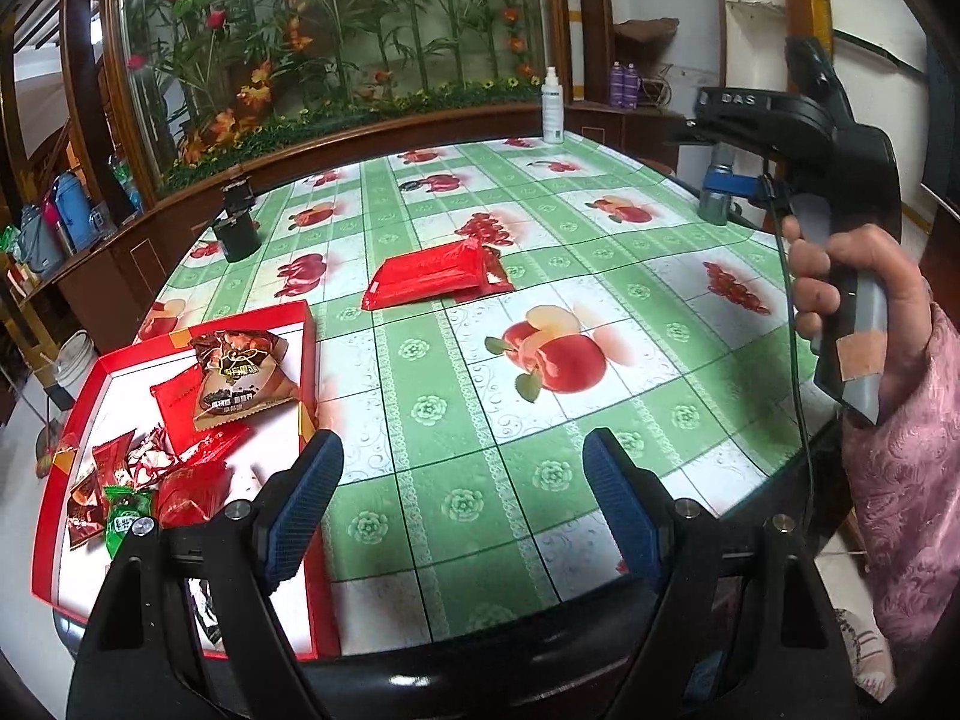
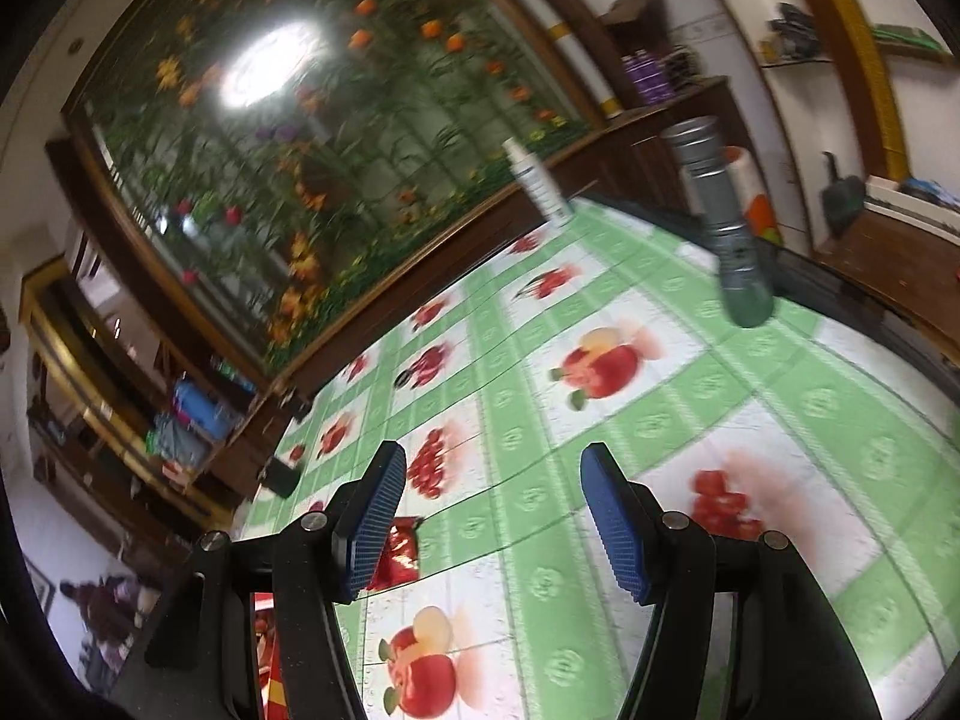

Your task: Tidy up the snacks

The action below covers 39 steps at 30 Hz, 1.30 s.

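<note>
Fruit-print tablecloth [image 1: 480, 324] covered the table before a flowered glass case. Left gripper [image 1: 462, 456] hung empty, jaws apart, over cloth just right of the red tray [image 1: 309, 360] of snacks; red packets [image 1: 438, 273] lay beyond, well apart from the tray. Right gripper [image 2: 492, 480], tilted, also stood open and empty, held in a hand [image 1: 852, 294] right of the packets.

Tablecloth [image 1: 480, 324]: smooth, slightly glossy plastic
Red packets [image 1: 438, 276], mid-tablecloth: shiny foil
Box [image 1: 180, 333], left of packets: red cardboard
Finger pads [image 1: 303, 498]: ribbed blue rubber
Sleeve [image 1: 900, 480]: pink patterned cloth
</note>
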### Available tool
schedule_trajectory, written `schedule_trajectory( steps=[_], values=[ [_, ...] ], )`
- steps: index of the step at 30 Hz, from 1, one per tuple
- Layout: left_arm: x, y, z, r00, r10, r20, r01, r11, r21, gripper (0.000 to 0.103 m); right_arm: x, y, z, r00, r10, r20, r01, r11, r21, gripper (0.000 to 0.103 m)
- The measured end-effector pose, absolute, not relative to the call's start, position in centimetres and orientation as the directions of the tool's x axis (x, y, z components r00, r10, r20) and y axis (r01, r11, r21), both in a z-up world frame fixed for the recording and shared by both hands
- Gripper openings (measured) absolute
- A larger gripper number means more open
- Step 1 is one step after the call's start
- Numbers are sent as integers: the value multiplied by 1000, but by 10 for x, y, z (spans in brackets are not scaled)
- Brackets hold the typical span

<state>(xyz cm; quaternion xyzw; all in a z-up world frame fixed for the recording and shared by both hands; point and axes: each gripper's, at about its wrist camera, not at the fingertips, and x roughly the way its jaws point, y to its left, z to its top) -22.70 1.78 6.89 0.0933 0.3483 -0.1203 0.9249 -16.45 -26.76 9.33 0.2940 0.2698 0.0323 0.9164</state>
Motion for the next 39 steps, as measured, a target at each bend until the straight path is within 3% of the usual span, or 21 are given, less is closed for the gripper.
schedule_trajectory(
  steps=[14, 27, 33, 39],
  values=[
    [-178, 26, 58, 693, -67, -718, 195, 976, 97, 83, -78, -212, 64, 776, 371, -510, 9, 803, 597, 63],
    [-132, 41, 57, 676, -1, -737, 103, 990, 94, 83, -62, -195, 47, 683, 493, -539, -97, 793, 602, 63],
    [-133, 79, 55, 674, 73, -735, -12, 996, 89, 83, -68, -167, 48, 639, 506, -579, -183, 831, 525, 63],
    [-141, 85, 50, 673, 62, -737, -6, 997, 79, 83, -67, -140, 43, 629, 433, -646, -219, 896, 387, 63]
  ],
)
